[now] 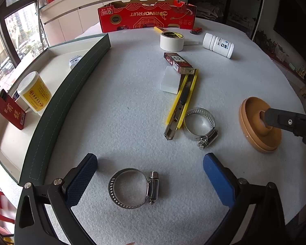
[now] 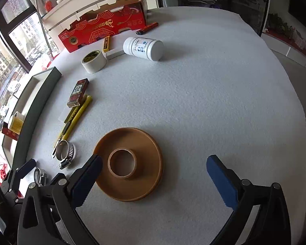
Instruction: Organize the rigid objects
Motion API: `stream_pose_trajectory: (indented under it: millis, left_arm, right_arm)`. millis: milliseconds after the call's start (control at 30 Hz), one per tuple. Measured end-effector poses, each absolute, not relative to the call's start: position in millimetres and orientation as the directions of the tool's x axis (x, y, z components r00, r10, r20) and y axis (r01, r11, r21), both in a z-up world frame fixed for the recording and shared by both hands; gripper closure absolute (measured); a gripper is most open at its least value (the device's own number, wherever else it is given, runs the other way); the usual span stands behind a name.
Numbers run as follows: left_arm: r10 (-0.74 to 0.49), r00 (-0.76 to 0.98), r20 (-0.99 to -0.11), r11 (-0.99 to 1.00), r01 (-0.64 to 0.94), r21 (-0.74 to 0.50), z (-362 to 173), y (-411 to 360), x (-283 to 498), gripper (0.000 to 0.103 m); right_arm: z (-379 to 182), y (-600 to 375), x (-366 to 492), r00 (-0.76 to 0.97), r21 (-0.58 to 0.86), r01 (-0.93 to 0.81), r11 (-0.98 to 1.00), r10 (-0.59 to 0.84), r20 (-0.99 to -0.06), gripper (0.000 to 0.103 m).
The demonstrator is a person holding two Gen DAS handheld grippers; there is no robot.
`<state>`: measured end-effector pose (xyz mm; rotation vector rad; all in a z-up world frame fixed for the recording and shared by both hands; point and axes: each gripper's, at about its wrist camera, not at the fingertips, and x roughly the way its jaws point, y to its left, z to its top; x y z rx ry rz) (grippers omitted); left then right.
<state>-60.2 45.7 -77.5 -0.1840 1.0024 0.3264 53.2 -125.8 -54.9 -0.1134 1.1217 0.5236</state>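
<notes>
My left gripper (image 1: 149, 180) is open, its blue fingers on either side of a metal hose clamp (image 1: 132, 187) that lies flat on the grey felt table. A second hose clamp (image 1: 200, 125) lies further out beside a yellow utility knife (image 1: 182, 102). My right gripper (image 2: 155, 180) is open over a brown disc with a raised centre ring (image 2: 130, 163); the left finger (image 2: 87, 179) overlaps the disc's left rim. In the left wrist view the disc (image 1: 255, 126) sits at the right with a right finger over its hole.
A dark green tray (image 1: 56, 110) at the left holds a yellow-labelled tub (image 1: 34, 91), a red box (image 1: 10, 109) and a small white item. Masking tape (image 1: 172, 40), a white bottle (image 1: 218, 45), a dark red box (image 1: 178, 62), a white block and a red carton (image 1: 146, 15) lie further back.
</notes>
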Motion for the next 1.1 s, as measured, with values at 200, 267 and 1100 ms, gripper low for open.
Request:
stream_pose_trajectory:
  millis: [200, 267, 1100]
  left_arm:
    - [0.194, 0.503, -0.842, 0.931, -0.366, -0.004, -77.7, 45.5, -60.1, 0.000]
    - [0.198, 0.505, -0.840, 0.929, -0.370, -0.004, -77.7, 44.9, -60.9, 0.000]
    - [0.192, 0.463, -0.866, 0.918, -0.396, -0.008, -76.3, 44.9, -56.3, 0.003]
  right_arm:
    - [-72.7, -90.9, 49.1, 0.327, 0.054, -0.525, 0.850, 0.260, -0.909, 0.001]
    - [-75.7, -87.6, 51.6, 0.336, 0.043, -0.517, 0.855, 0.248, -0.909, 0.001]
    - [-77.4, -79.1, 54.2, 0.310, -0.003, -0.538, 0.843, 0.195, -0.931, 0.000]
